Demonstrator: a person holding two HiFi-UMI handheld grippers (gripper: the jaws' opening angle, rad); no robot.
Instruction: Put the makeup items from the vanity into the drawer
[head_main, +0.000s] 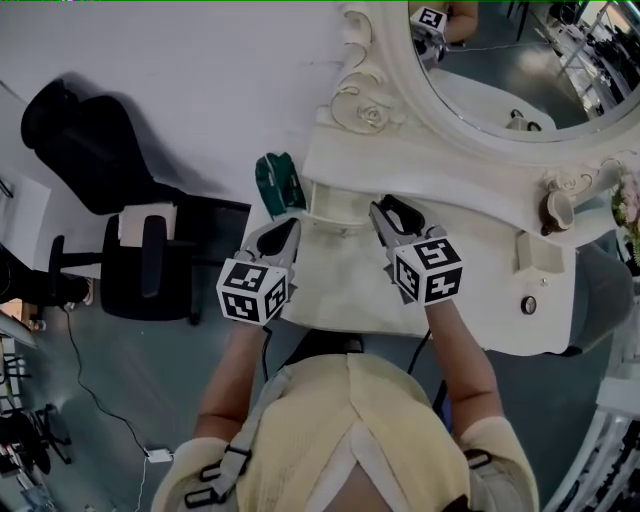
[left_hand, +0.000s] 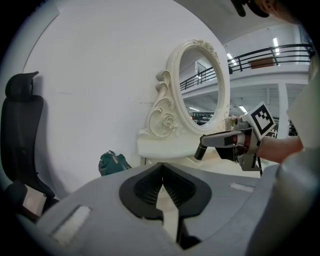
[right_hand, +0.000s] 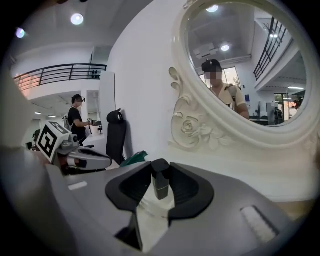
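Observation:
A small dark lipstick-like tube (right_hand: 160, 184) stands upright between the pads of my right gripper (right_hand: 160, 175), which is shut on it. From the left gripper view the same tube (left_hand: 200, 150) shows as a dark stub at the tip of the right gripper (left_hand: 207, 145). In the head view my right gripper (head_main: 383, 212) hovers over the white vanity top (head_main: 480, 270), close to the mirror base. My left gripper (head_main: 290, 232) hangs at the vanity's left end. Its pads (left_hand: 161, 172) meet with nothing between them. I cannot tell where the drawer is.
The oval mirror (head_main: 520, 60) in its carved white frame rises behind the vanity. A teal bag (head_main: 278, 182) lies by the vanity's left corner. A small round item (head_main: 528, 305) and a white box (head_main: 527, 250) sit at the right. A black office chair (head_main: 140, 260) stands to the left.

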